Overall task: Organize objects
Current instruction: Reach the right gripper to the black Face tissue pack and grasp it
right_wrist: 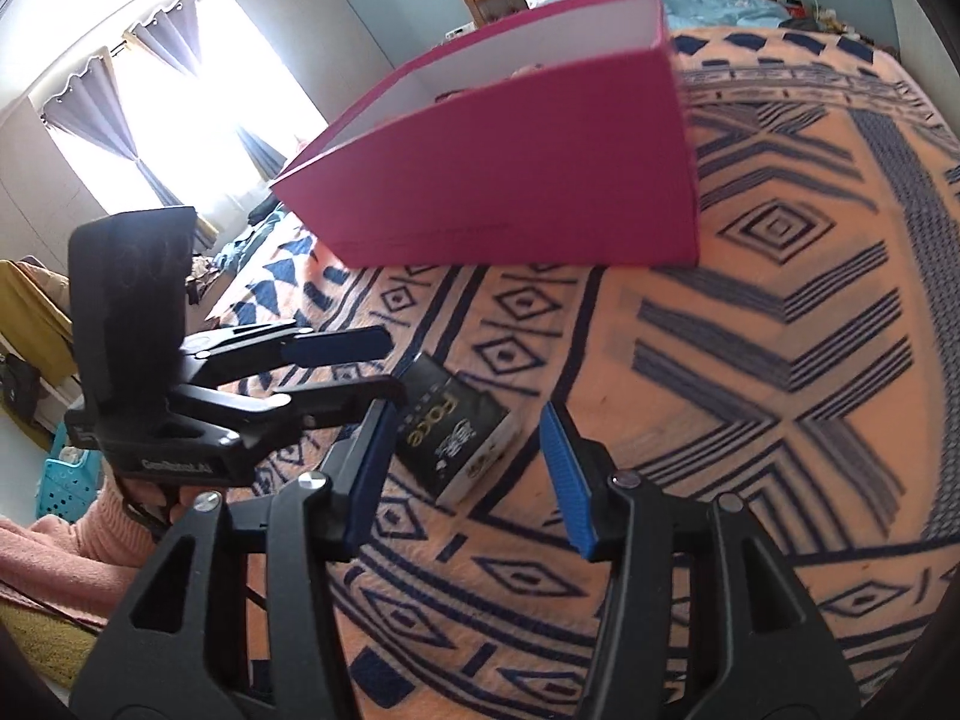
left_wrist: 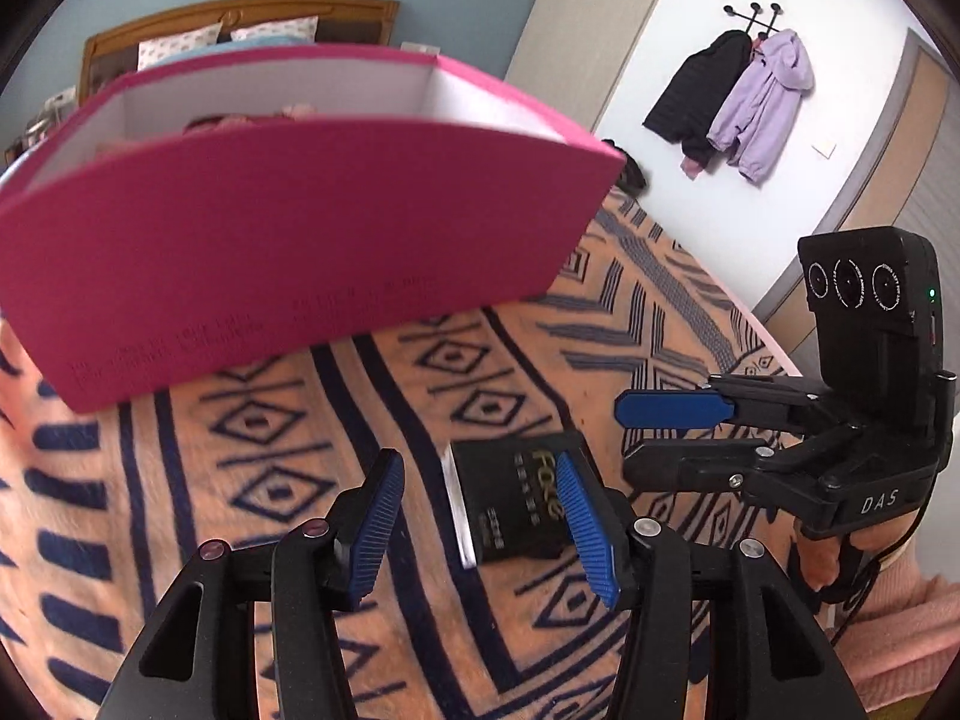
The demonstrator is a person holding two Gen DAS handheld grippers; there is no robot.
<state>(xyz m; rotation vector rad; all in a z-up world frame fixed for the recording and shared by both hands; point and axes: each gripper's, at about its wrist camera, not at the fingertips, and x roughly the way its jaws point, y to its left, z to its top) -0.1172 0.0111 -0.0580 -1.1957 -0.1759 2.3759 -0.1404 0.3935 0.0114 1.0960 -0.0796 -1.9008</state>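
A small black box with gold "Face" lettering [left_wrist: 510,504] [right_wrist: 447,435] lies on the orange and navy patterned blanket [left_wrist: 198,480]. My left gripper [left_wrist: 477,459] hovers over it, open; its right pad overlaps the box's edge in the left wrist view, with no grip. From the other side my right gripper [right_wrist: 467,411] [left_wrist: 624,435] is also open, the box lying just ahead near its left finger. The left gripper [right_wrist: 396,363] points at the box in the right wrist view. Behind it stands an open pink box [left_wrist: 300,240] [right_wrist: 510,180] with white inner walls; its contents are mostly hidden.
The blanket [right_wrist: 750,360] covers a bed with a wooden headboard [left_wrist: 240,9] and pillows. Coats [left_wrist: 738,96] hang on a wall hook to the right. A bright curtained window [right_wrist: 168,90] and a turquoise basket [right_wrist: 63,480] are to the left. A pink sleeve [right_wrist: 114,534] shows.
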